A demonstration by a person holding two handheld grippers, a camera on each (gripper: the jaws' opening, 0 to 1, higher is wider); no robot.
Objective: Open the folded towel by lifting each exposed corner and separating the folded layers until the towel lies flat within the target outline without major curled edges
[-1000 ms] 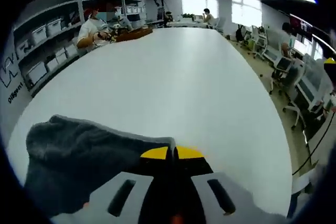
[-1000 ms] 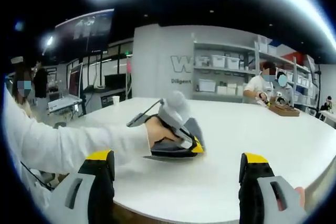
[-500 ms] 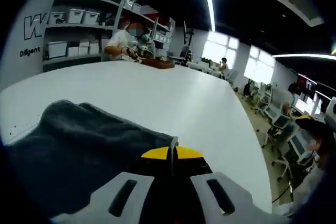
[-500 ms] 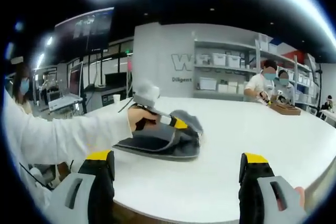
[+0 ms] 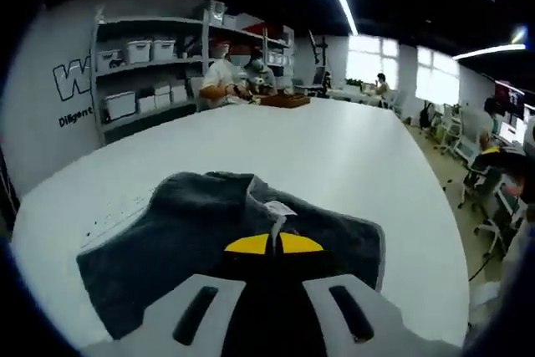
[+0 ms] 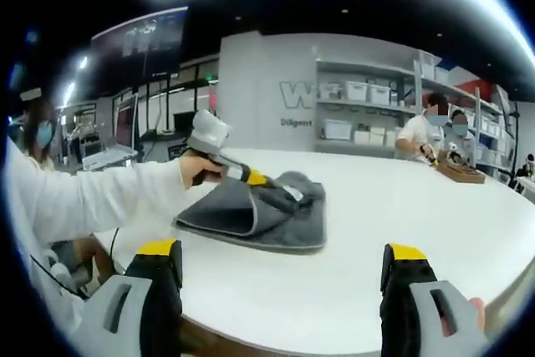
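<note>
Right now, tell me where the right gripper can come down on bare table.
Bare white table lies between the grey towel and the far people's wooden tray. It's crowded at the towel's lifted fold, where the left gripper pinches it.

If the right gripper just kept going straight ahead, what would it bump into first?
Probably the grey towel on the white table, where the left gripper pinches a fold. The right gripper is open and aimed that way, though depth is hard to judge.
</note>
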